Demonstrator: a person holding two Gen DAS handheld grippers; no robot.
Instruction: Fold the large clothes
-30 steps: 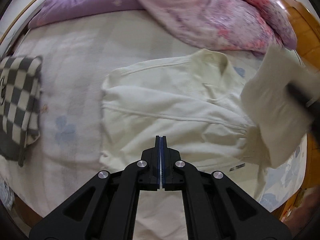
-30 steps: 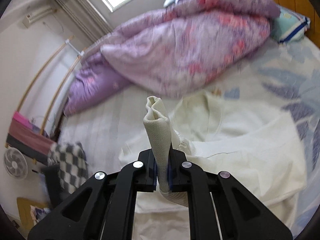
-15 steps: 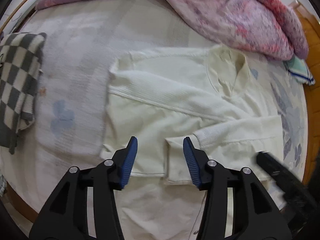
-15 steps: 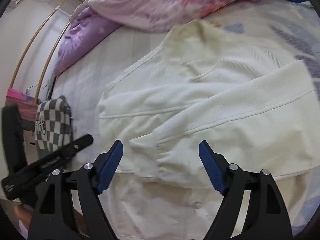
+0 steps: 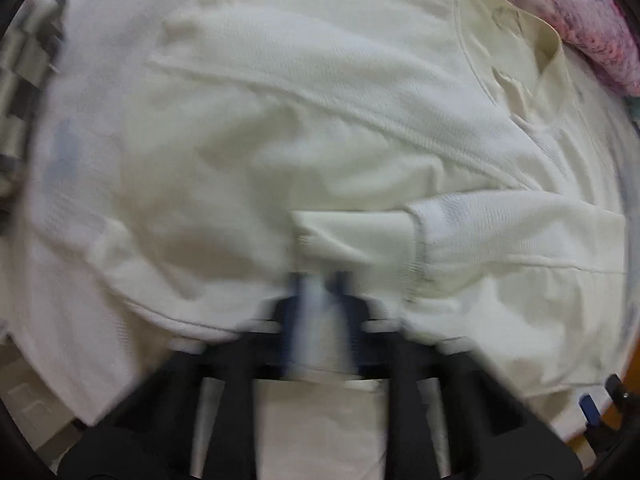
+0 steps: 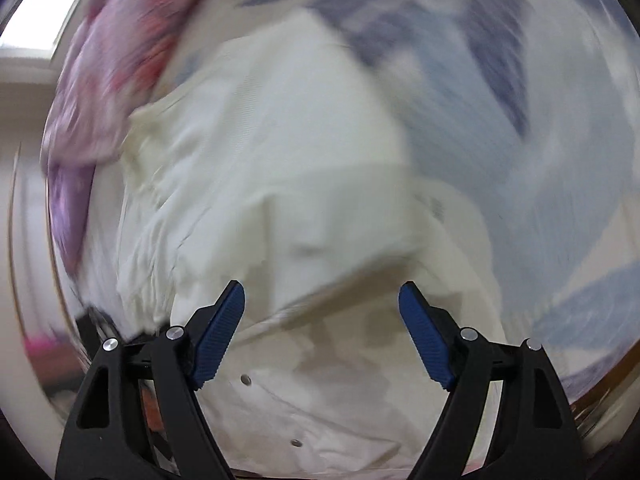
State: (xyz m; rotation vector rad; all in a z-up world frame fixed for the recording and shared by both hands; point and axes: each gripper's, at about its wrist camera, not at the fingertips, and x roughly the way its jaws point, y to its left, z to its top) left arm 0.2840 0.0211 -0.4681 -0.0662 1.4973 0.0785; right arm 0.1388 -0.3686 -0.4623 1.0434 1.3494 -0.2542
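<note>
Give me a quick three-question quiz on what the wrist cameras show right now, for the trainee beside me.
1. True or false: the right gripper stands wide open, with no cloth pinched between its pads.
2. What is folded across the front of the cream top? A) its own sleeve B) a towel C) a pillow
3. Short answer: what lies just past the top's collar, at the upper right of the left wrist view?

Key: 1 true. 2 A. 3 the purple floral quilt.
</note>
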